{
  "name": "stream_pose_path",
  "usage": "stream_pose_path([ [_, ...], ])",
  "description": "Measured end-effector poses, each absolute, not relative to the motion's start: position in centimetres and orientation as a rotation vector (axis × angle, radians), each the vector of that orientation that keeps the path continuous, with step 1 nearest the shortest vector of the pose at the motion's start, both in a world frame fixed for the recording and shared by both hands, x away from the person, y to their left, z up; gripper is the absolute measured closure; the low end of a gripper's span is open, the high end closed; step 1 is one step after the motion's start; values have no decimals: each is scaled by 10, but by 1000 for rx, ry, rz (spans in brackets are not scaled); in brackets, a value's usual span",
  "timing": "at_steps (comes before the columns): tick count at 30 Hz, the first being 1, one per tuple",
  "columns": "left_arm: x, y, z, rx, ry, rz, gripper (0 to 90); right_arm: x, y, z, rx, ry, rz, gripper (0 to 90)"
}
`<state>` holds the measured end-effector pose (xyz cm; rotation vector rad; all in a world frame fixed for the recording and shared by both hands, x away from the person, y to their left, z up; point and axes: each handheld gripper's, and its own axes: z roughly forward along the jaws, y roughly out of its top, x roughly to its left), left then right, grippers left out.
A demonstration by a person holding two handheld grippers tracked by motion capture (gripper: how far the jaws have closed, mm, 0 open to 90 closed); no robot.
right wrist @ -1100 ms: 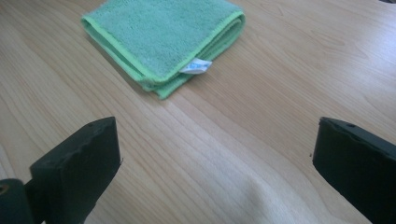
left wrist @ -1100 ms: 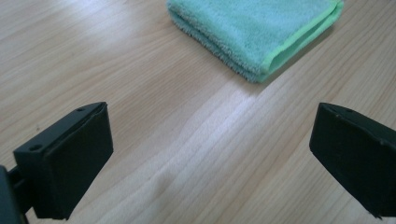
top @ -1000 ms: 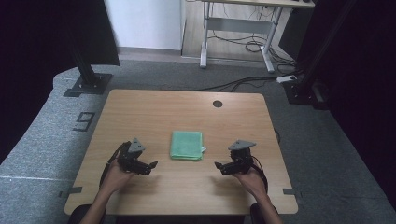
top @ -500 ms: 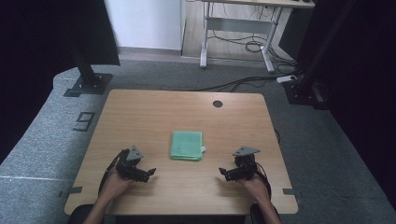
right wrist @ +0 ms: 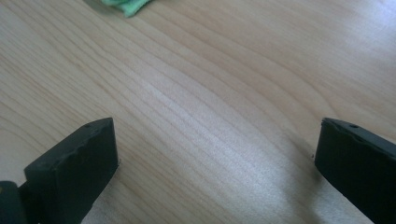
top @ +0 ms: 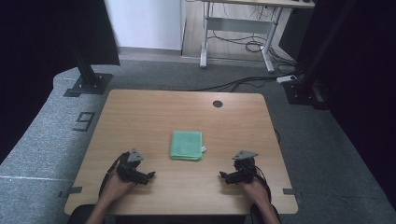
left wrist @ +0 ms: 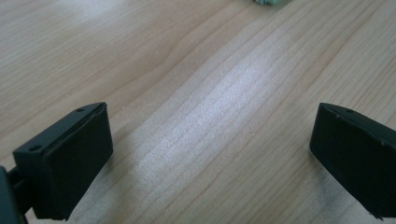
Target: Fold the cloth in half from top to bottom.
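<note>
A folded green cloth [top: 187,145] lies flat near the middle of the wooden table [top: 187,112]. My left gripper [top: 148,176] rests low on the table at the front left, jaws wide open, nothing between them; a corner of the cloth [left wrist: 271,2] peeks in at the top of the left gripper view. My right gripper [top: 224,176] sits at the front right, also open and empty, with the cloth's edge [right wrist: 123,6] at the top left of the right gripper view. Both grippers are apart from the cloth, each pointing inward.
A round cable hole [top: 217,103] sits near the table's far edge. Black stand bases [top: 86,84] rest on the grey carpet to the left and right. A desk frame with cables [top: 238,37] stands beyond the table.
Both hands have drawn back toward the front edge of the table and lowered, the grippers staying open. The cloth has not moved.
</note>
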<state>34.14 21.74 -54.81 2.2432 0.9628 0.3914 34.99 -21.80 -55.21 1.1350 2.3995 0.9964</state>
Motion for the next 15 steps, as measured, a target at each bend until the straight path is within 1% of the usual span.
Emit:
stream_pose_path([
  [3, 341, 216, -549, 2250, 973, 392, 0, 350, -217, -555, 1127, 2402, 978, 0],
  [5, 342, 216, -549, 2246, 991, 369, 0, 349, -217, -555, 1130, 2396, 984, 0],
  [15, 342, 217, -549, 2239, 1016, 373, 0, 349, -218, -557, 1135, 2371, 1004, 0],
])
